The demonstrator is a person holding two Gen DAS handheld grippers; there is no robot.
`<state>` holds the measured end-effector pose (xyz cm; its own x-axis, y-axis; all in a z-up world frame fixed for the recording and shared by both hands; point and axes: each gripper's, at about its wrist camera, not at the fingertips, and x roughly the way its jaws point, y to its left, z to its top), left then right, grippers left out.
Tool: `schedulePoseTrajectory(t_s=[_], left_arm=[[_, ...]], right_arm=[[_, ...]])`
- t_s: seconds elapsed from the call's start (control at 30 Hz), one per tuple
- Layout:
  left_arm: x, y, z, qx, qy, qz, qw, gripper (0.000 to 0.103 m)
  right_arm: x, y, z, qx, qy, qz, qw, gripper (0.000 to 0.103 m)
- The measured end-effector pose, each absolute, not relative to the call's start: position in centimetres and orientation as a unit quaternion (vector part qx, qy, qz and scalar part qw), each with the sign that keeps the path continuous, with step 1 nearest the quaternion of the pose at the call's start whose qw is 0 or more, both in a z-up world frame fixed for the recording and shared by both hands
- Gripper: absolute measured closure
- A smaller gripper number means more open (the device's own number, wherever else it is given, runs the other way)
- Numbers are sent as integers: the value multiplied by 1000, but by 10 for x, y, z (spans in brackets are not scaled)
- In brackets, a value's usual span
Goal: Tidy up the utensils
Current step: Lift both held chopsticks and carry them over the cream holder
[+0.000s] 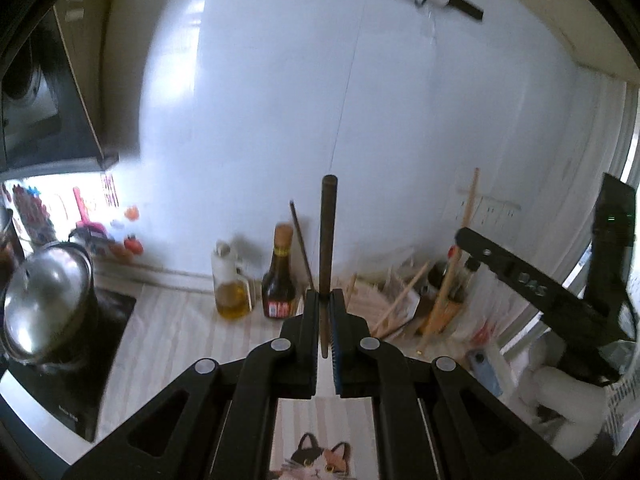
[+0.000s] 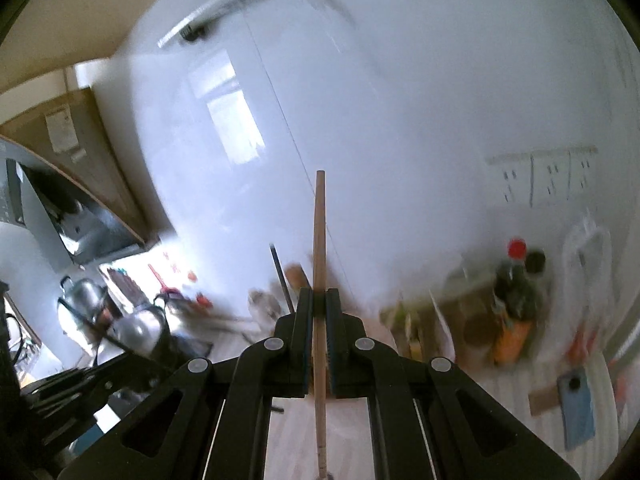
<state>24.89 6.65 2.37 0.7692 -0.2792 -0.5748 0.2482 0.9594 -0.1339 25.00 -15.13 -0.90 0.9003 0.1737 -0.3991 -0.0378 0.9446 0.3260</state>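
the left gripper [image 1: 325, 300] is clamped on an upright dark chopstick [image 1: 328, 240] and the right gripper [image 2: 319, 300] on a pale wooden chopstick [image 2: 319, 264], both raised above the striped counter [image 1: 172, 320], with an oil bottle [image 1: 231, 280] and sauce bottle [image 1: 280, 276] by the white wall [image 1: 280, 100] beyond.

Bright daylight glare on the white wall [image 1: 280, 120], fisheye-darkened corners, heavy motion blur in the right wrist view.

right-wrist view smeared by motion blur, bottles [image 2: 516, 280] beside the box unreadable, light chopstick [image 2: 319, 320] cut off at bottom edge, cat picture [image 1: 316, 458] cropped by left-wrist frame bottom, pot [image 1: 48, 300] clipped at left edge
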Motion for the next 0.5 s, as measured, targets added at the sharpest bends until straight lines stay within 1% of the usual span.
schedulePoseTrajectory(t_s=[0.1, 0.23, 0.37, 0.5], left_arm=[[254, 66, 39, -28, 293, -140, 945, 100], [269, 62, 46, -23, 289, -142, 947, 100], [290, 50, 37, -11, 303, -148, 941, 100], [320, 41, 16, -6, 329, -150, 932, 100]], right_arm=[[262, -149, 7, 156, 196, 51, 967, 97], [284, -150, 14, 163, 180, 38, 969, 97], [304, -152, 7, 176, 178, 27, 968, 97], [323, -151, -5, 177, 176, 18, 968, 97]])
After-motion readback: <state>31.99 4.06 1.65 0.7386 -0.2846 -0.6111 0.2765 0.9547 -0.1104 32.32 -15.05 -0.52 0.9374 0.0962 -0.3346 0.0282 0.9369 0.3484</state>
